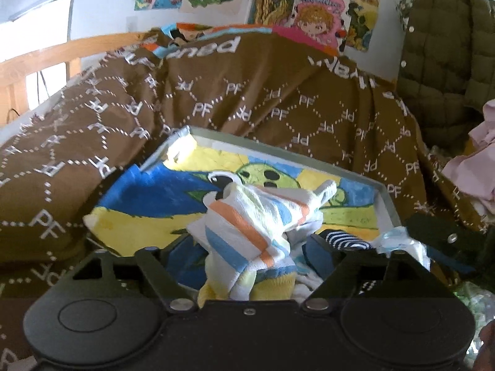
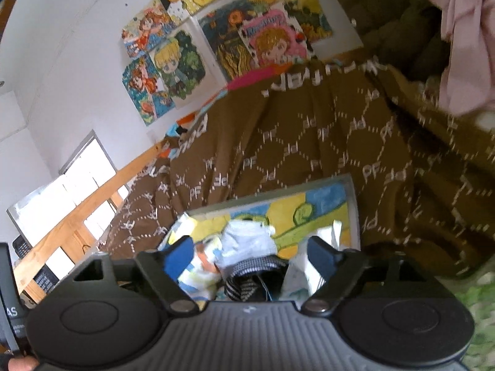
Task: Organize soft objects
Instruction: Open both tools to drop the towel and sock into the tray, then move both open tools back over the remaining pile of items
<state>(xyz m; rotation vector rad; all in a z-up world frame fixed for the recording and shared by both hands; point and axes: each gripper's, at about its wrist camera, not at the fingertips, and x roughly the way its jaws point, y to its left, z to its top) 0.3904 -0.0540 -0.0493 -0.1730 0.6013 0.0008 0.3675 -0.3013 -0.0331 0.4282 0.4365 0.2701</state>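
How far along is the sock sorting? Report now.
Done: striped sock and dark striped sock lie in the painted box. In hand: nothing; left gripper and right gripper are open. Left: pink cloth outside the box.

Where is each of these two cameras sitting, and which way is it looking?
Left wrist view: sits on the left gripper, looking forward between its open fingers at a striped cloth in a painted box on a brown blanket; the other gripper's dark tip shows at right.
Right wrist view: sits on the right gripper, tilted, open fingers over a dark striped sock; a bit of hand shows bottom left.
Shared: the box, the pile of cloth, the blanket, and wall posters.
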